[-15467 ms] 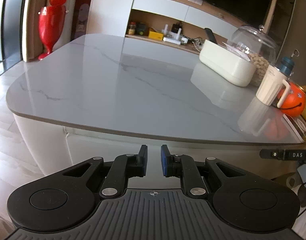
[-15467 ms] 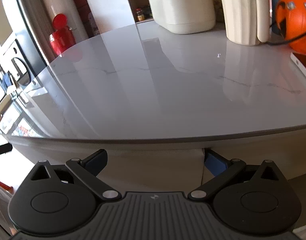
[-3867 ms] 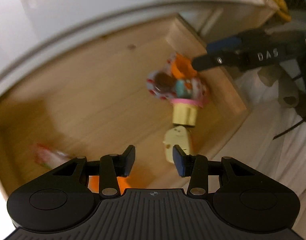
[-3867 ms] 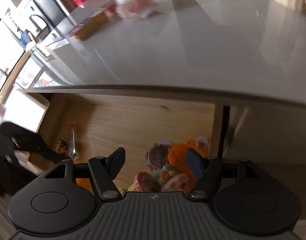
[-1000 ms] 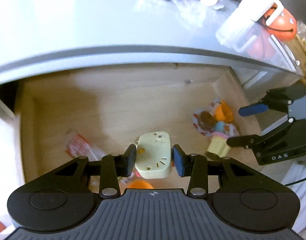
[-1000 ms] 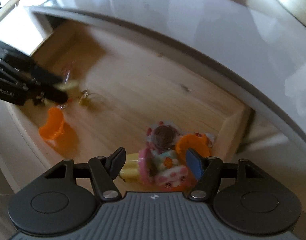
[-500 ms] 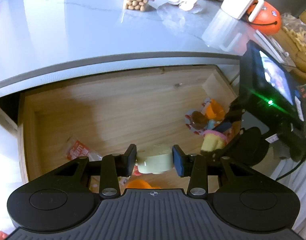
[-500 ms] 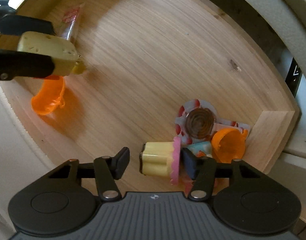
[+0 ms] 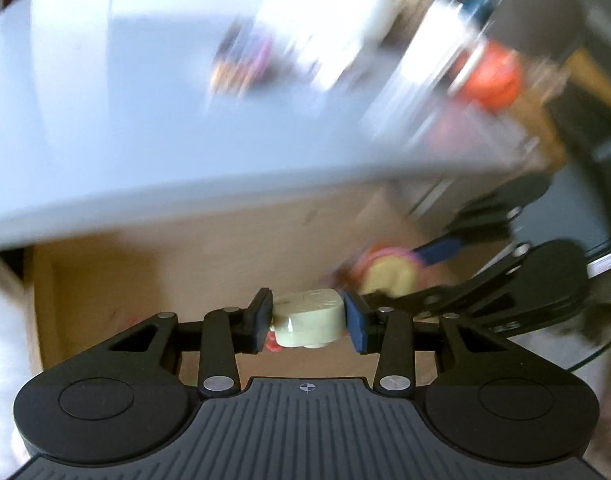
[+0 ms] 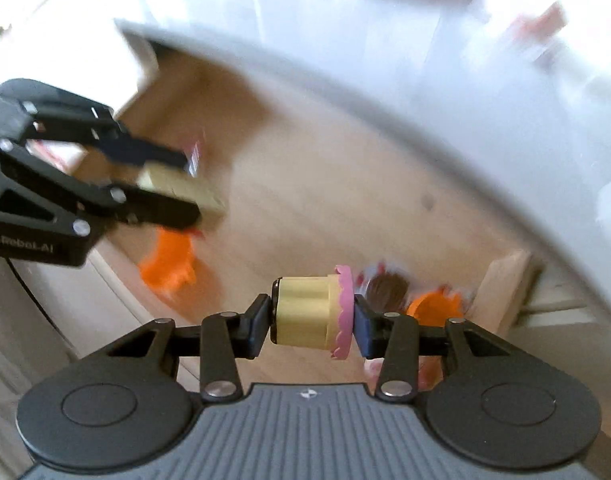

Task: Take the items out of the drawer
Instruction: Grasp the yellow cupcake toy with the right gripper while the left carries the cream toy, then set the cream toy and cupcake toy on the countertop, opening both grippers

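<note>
The open wooden drawer (image 9: 185, 264) lies below both grippers. My left gripper (image 9: 308, 319) is shut on a pale yellow-green toy block (image 9: 309, 314) and holds it above the drawer floor (image 10: 305, 200). In the right wrist view the left gripper (image 10: 173, 184) shows at the left with the same block (image 10: 185, 190). My right gripper (image 10: 311, 320) has its jaws closing, and both pads press on a yellow toy cupcake with pink frosting (image 10: 305, 312), held sideways. The left wrist view also shows that cupcake (image 9: 389, 276) between the right fingers.
An orange toy cup (image 10: 169, 260) lies near the drawer's front left. A chocolate-topped toy (image 10: 385, 286) and a second orange cup (image 10: 435, 306) sit in the right corner. The grey countertop (image 9: 145, 120) overhangs the drawer; blurred packets, a jug and an orange pumpkin (image 9: 491, 76) stand on it.
The right gripper closed on the cupcake and lifted it off the drawer floor. Both grippers rose with their toys, and more countertop shows in both views, now blurred.
</note>
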{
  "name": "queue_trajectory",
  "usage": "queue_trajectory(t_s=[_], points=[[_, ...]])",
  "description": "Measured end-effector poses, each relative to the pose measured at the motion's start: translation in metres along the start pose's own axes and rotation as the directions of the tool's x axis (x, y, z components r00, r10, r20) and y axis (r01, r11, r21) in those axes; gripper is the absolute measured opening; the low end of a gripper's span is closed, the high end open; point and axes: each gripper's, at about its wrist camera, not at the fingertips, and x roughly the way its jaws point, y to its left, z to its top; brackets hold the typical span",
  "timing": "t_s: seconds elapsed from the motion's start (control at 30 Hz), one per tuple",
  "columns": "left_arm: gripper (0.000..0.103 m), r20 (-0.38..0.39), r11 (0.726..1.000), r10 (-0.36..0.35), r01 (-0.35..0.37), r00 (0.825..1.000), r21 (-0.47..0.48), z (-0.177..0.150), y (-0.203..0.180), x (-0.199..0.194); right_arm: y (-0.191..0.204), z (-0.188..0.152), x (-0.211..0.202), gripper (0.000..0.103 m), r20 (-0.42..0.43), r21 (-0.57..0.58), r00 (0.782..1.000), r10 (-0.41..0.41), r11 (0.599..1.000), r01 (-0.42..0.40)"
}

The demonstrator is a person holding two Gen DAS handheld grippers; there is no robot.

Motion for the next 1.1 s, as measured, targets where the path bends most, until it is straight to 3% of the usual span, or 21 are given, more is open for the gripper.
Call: queue_trajectory(t_s=[0.07,0.13,0.17,0.27,0.33,0.4,0.43,0.57,0.63,0.67,0.73,0.87,1.0,1.03,1.1], points=[[0.043,0.093,0.999,-0.023,0.021,0.995,0.028,0.023,-0.012,-0.029,-0.009,0.003,-0.038,0.043,0.112,0.028,0.994,0.012,1.000,-0.015],[0.043,0.181,0.997,0.011,-0.025,0.983,0.079,0.050,-0.024,-0.053,-0.020,0.010,-0.075,0.043,0.231,0.052,0.973,-0.002,0.999,-0.011],[0.043,0.221,0.993,0.025,-0.050,0.975,0.109,0.064,-0.028,-0.063,-0.026,0.014,-0.092,0.043,0.290,0.060,0.957,-0.015,0.998,-0.003],[0.043,0.328,0.982,0.103,-0.149,0.939,0.117,0.107,-0.029,-0.075,-0.046,0.034,-0.134,0.043,0.461,0.125,0.882,-0.099,0.991,0.046],[0.043,0.357,0.973,0.163,-0.209,0.920,0.094,0.128,-0.020,-0.062,-0.059,0.046,-0.141,0.043,0.523,0.150,0.839,-0.150,0.985,0.083],[0.043,0.370,0.960,0.233,-0.274,0.899,0.061,0.139,-0.007,-0.036,-0.069,0.064,-0.130,0.043,0.548,0.157,0.810,-0.209,0.977,0.146],[0.043,0.359,0.954,0.263,-0.297,0.896,0.042,0.140,0.002,-0.021,-0.075,0.071,-0.123,0.043,0.541,0.168,0.810,-0.225,0.973,0.158],[0.045,0.236,0.924,0.363,-0.381,0.901,0.034,0.139,0.023,0.037,-0.093,0.094,-0.075,0.043,0.475,0.219,0.853,-0.215,0.968,0.123],[0.044,0.217,0.883,0.439,-0.464,0.872,0.076,0.134,0.021,0.056,-0.092,0.096,-0.058,0.043,0.462,0.221,0.856,-0.230,0.965,0.140],[0.044,0.215,0.874,0.454,-0.479,0.865,0.083,0.131,0.021,0.058,-0.090,0.094,-0.049,0.043,0.465,0.215,0.855,-0.231,0.966,0.144],[0.044,0.210,0.881,0.442,-0.466,0.872,0.080,0.126,0.020,0.063,-0.090,0.089,-0.038,0.042,0.459,0.198,0.862,-0.215,0.971,0.137],[0.044,0.237,0.878,0.437,-0.469,0.868,0.098,0.123,0.015,0.064,-0.090,0.085,-0.020,0.042,0.432,0.158,0.882,-0.186,0.979,0.129],[0.044,0.241,0.881,0.429,-0.462,0.871,0.102,0.119,0.017,0.061,-0.095,0.080,-0.022,0.043,0.443,0.181,0.879,-0.175,0.978,0.103],[0.044,0.239,0.891,0.396,-0.434,0.887,0.133,0.119,0.018,0.061,-0.094,0.081,-0.023,0.044,0.441,0.179,0.880,-0.174,0.978,0.104],[0.044,0.238,0.894,0.392,-0.428,0.889,0.128,0.118,0.022,0.059,-0.092,0.081,-0.024,0.045,0.436,0.167,0.886,-0.161,0.981,0.096]])
